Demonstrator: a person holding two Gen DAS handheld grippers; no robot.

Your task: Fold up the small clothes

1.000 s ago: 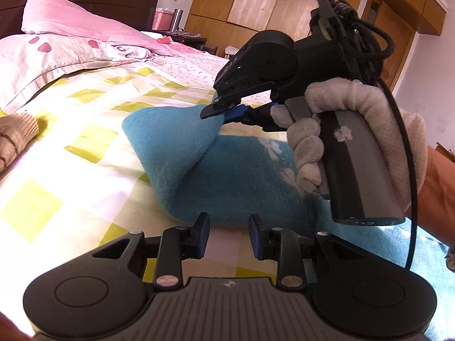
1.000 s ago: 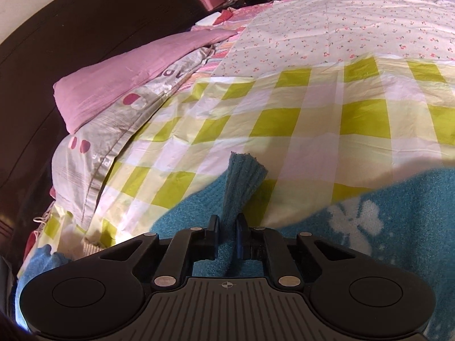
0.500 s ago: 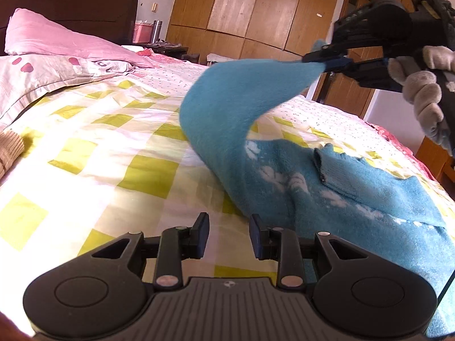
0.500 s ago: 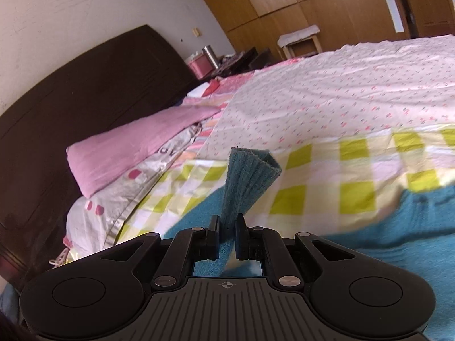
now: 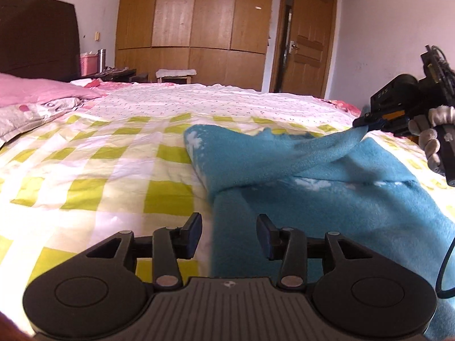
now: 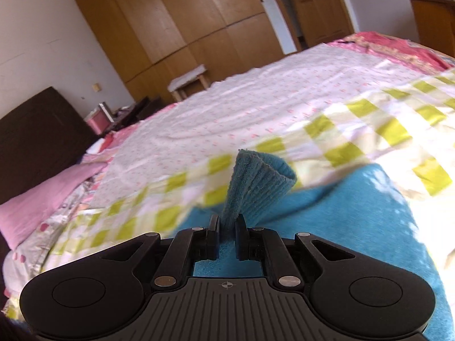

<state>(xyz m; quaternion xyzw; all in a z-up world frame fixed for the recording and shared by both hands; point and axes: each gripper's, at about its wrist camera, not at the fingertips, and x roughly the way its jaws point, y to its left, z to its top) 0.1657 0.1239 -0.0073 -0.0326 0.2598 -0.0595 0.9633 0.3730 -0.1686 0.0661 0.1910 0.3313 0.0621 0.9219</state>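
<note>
A small blue fleece garment (image 5: 327, 199) with white flower marks lies on the green-checked bedsheet (image 5: 93, 170). My right gripper (image 6: 226, 234) is shut on its ribbed sleeve cuff (image 6: 256, 182). In the left wrist view the right gripper (image 5: 366, 120) holds the sleeve (image 5: 321, 156) stretched across the garment toward the right side. My left gripper (image 5: 229, 234) is open and empty, low over the garment's near left edge.
Pink pillows (image 5: 37, 91) lie at the left by the dark headboard (image 5: 37, 34). A floral sheet (image 5: 227, 99) covers the far half of the bed. Wooden wardrobes (image 5: 193, 14), a stool (image 5: 176, 75) and a door (image 5: 307, 45) stand beyond.
My right gripper has carried the sleeve up and across the garment to the right, then lowered it. My left gripper stayed open and shifted toward the garment's near edge.
</note>
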